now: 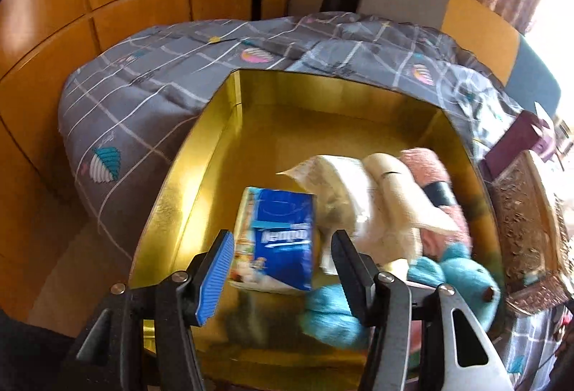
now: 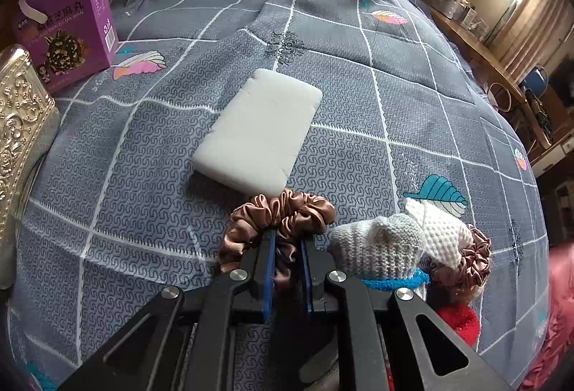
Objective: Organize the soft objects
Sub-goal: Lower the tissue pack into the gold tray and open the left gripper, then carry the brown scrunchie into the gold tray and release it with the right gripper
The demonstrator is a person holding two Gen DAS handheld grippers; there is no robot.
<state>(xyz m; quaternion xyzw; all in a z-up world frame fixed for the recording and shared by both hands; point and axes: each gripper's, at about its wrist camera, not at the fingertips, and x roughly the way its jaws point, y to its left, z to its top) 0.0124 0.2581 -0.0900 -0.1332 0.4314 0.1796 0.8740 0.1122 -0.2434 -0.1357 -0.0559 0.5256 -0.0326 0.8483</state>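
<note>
The fingers of the right gripper are pinched narrow on a brown satin scrunchie, which bunches around their tips on the grey checked bedspread. The fingers of the left gripper stand wide apart, holding nothing, over the gold box; the blue tissue pack appears to lie on the box floor between and beyond them.

To do this step well, I judge the scrunchie should be lifted straight up so its loop clears the white foam block touching its far edge, then carried left to the box and let go over the bare far-left floor.

Only the left wrist view shows the box's contents: the tissue pack, a cream cloth, a pink towel and a turquoise plush toy crowded at the right. Only the right wrist view shows what remains on the bed: the foam block, knitted pieces, a second scrunchie near right, and a purple carton far left.
</note>
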